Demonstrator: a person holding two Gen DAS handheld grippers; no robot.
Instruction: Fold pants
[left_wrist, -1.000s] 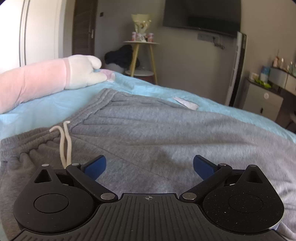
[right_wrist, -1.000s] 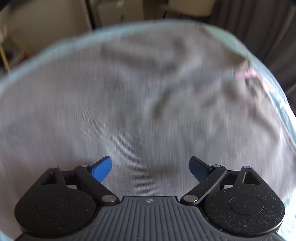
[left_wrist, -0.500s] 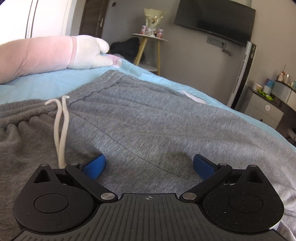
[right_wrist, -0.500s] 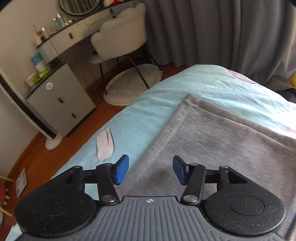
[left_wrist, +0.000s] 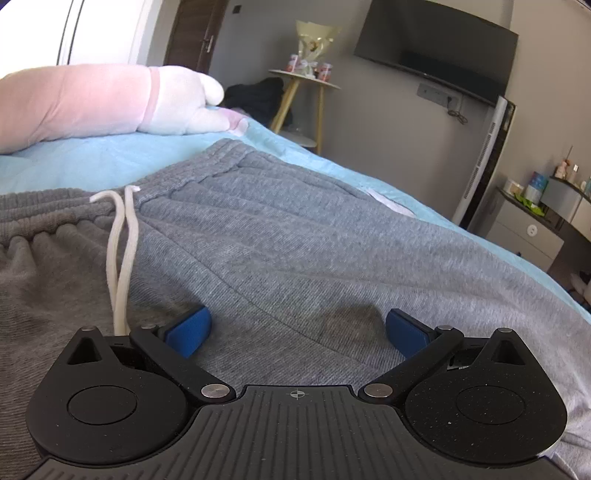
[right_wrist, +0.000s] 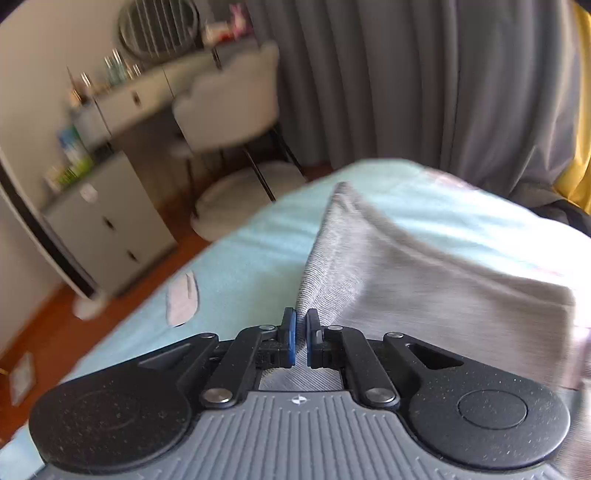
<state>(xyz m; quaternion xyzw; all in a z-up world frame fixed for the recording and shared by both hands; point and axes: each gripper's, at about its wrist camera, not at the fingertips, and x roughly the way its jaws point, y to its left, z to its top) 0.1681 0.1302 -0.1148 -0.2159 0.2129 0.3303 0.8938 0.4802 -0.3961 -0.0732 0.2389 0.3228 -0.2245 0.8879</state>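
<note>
The grey sweatpants (left_wrist: 295, 240) are spread on the bed (left_wrist: 92, 166). A side edge is pinched by the right gripper (right_wrist: 301, 338), whose jaws have just been closing; the left gripper (left_wrist: 295, 328) is held spread over the fabric near the drawstring (left_wrist: 122, 258). If only one layer is caught, the fold could be dragged askew.

Light blue bedsheet (left_wrist: 92, 162) with a pink and white plush (left_wrist: 110, 101) lying on it. Wall TV (left_wrist: 436, 48), little round side table (left_wrist: 306, 79) (holding a bouquet, I think), gray curtains (right_wrist: 424, 74), white chair (right_wrist: 229, 107).
</note>
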